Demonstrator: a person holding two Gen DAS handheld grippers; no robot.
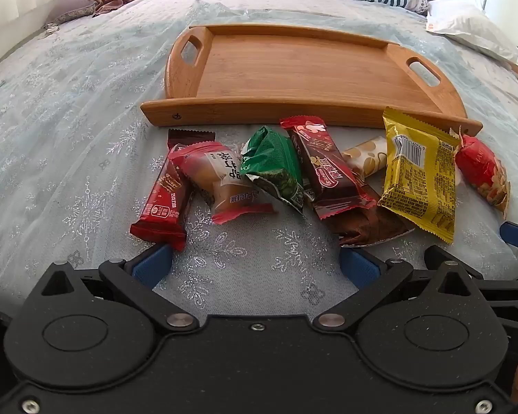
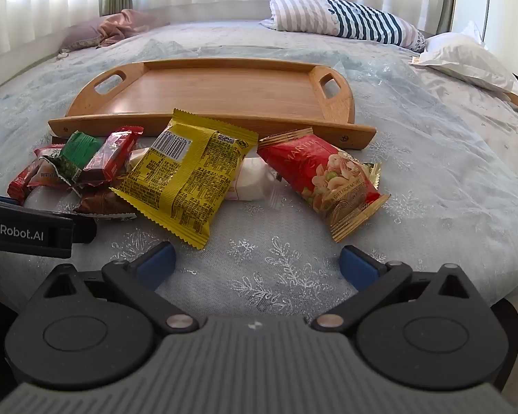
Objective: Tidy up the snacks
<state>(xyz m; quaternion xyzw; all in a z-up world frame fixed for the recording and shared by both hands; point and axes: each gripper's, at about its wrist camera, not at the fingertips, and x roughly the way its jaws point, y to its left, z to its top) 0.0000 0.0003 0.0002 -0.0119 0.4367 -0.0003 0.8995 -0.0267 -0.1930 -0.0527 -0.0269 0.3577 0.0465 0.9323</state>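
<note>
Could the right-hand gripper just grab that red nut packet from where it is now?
Probably yes. The right gripper is open, and the red nut packet with gold edges lies just ahead on the pale bedspread, nothing covering it or lying between.

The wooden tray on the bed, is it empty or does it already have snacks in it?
Empty. The tray shows only bare wood inside, and the snacks, like the yellow packet, all lie on the bedspread in front of it.

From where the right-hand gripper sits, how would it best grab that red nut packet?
Probably by the near gold crimped end of the red nut packet, coming straight forward and low with the right gripper. That flat seam points toward the open jaws and lies clear of the yellow packet; the puffy middle looks too wide.
</note>
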